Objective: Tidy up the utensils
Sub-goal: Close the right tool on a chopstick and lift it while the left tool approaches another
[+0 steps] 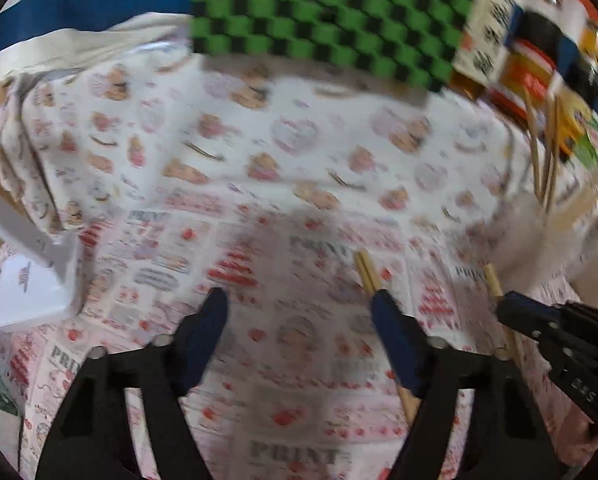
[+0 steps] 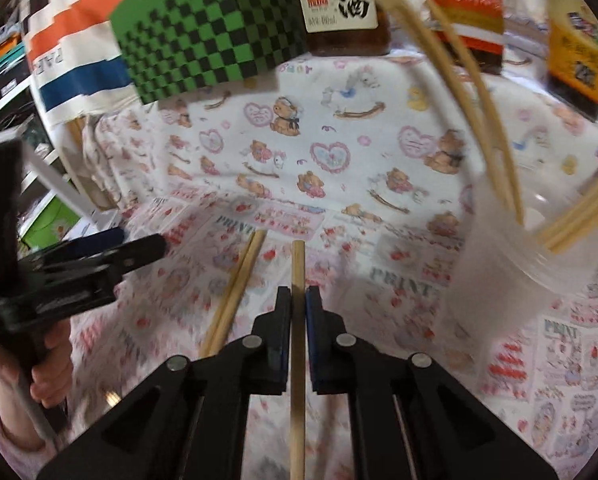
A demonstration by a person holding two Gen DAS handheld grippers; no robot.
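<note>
Holding one chopstick (image 2: 298, 280) tight, the right hand-held gripper (image 2: 298, 300) should tip it into the cup (image 2: 499, 280); the left hand-held gripper (image 1: 299, 312) gapes, gripping nothing.

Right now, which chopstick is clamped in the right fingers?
The single chopstick running straight between the right gripper fingers; the pair of chopsticks lies loose on the cloth, others stand in the clear cup.

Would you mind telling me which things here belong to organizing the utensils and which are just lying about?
Belongs to the job:
- single chopstick gripped in the right gripper
- chopstick pair lying on the cloth
- clear cup already holding chopsticks
- left gripper, jaws open

Just lying about:
- green checkered box
- bottles
- white box
- patterned tablecloth
</note>
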